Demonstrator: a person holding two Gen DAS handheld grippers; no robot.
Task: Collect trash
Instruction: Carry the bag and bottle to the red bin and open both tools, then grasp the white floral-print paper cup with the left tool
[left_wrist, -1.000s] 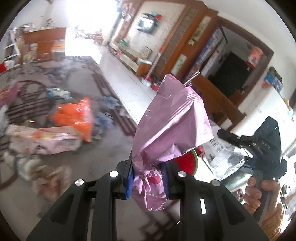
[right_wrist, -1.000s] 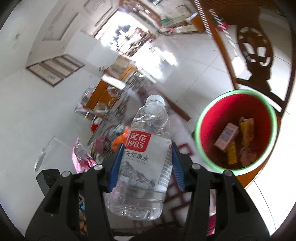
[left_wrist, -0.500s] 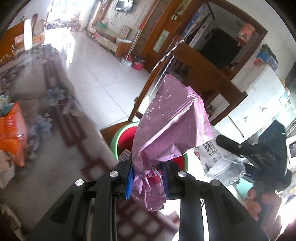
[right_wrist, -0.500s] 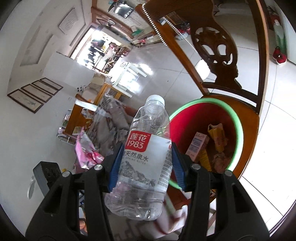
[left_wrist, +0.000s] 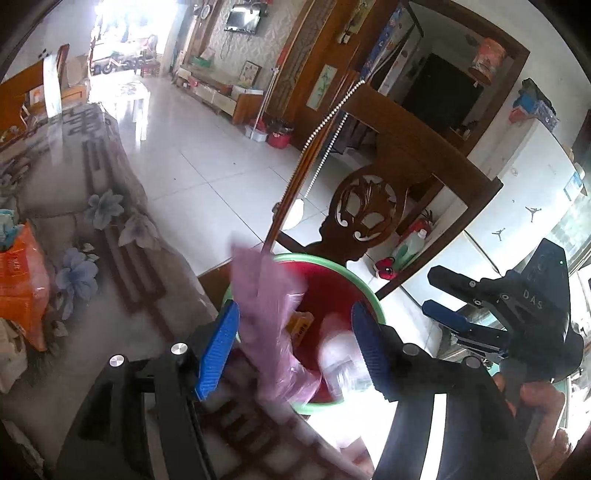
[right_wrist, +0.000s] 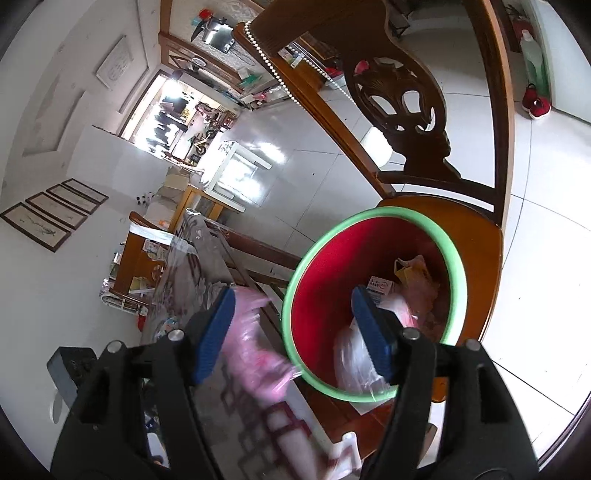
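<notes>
Left gripper (left_wrist: 295, 347): jaws have just been opening, now well apart, pads clear of the pink wrapper (left_wrist: 273, 325), which shows blurred between them, apparently falling at the near-left rim of the red bin (left_wrist: 373, 295). Nothing gripped.

Right gripper (right_wrist: 295, 332): jaws likewise have just been opening, now spread and empty. Clear water bottle (right_wrist: 354, 354) blurred inside the bin, against its near wall. Right view puts the wrapper left of the green rim, over the table edge (right_wrist: 258, 413).

Bin stands on the wooden chair (right_wrist: 480, 266) seat, pulled up to the table; cartons and wrappers already lie at its bottom.

Risk, judged: wrapper is light and sits right at the rim, so it may catch on the edge or drop between table and chair. Orange bag (left_wrist: 22, 288) remains on the table, far left.
</notes>
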